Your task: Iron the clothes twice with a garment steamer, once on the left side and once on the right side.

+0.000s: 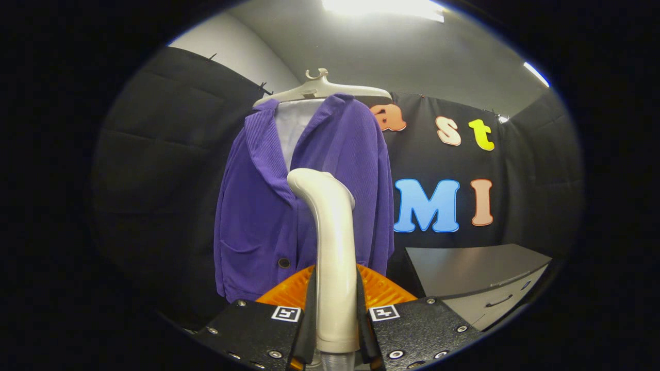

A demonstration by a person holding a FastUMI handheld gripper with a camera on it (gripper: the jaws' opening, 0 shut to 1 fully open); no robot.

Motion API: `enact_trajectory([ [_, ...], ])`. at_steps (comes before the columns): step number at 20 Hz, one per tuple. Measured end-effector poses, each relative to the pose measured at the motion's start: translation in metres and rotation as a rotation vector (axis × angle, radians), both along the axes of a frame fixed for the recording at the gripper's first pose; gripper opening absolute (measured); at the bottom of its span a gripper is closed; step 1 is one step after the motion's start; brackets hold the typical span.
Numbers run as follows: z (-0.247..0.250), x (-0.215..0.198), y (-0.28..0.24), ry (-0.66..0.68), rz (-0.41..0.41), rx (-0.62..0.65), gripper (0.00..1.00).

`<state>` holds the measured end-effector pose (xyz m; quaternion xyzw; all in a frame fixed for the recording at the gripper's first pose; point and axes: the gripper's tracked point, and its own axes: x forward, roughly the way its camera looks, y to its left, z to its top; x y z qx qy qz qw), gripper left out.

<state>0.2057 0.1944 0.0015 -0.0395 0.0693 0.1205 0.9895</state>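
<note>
A purple corduroy jacket (pixel 268 206) hangs on a pale hanger (pixel 319 90) against the booth's wall, facing me, with a dark button low on its front. My gripper (pixel 336 309) is shut on the cream handle of the garment steamer (pixel 330 226), both fingers pressing its sides. The steamer rises straight ahead from between the fingers, and its curved head sits in front of the jacket's middle, near the lapels. I cannot tell whether the head touches the cloth. An orange part of the steamer (pixel 381 291) shows just behind the fingers.
A grey cabinet (pixel 479 273) with a drawer handle stands to the right of the jacket, lower down. The jacket's left side hangs before plain dark wall cloth.
</note>
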Motion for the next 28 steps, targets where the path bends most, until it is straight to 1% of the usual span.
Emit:
enact_trajectory([
  [10,-0.085,-0.038,-0.011,0.121,-0.006,-0.044,0.34],
  [16,-0.150,-0.068,-0.015,0.268,0.005,-0.059,0.34],
  [22,-0.193,-0.088,-0.019,0.360,0.010,-0.093,0.34],
  [25,-0.197,-0.097,-0.022,0.370,0.010,-0.091,0.34],
  [28,-0.167,-0.097,-0.023,0.295,-0.003,-0.043,0.34],
])
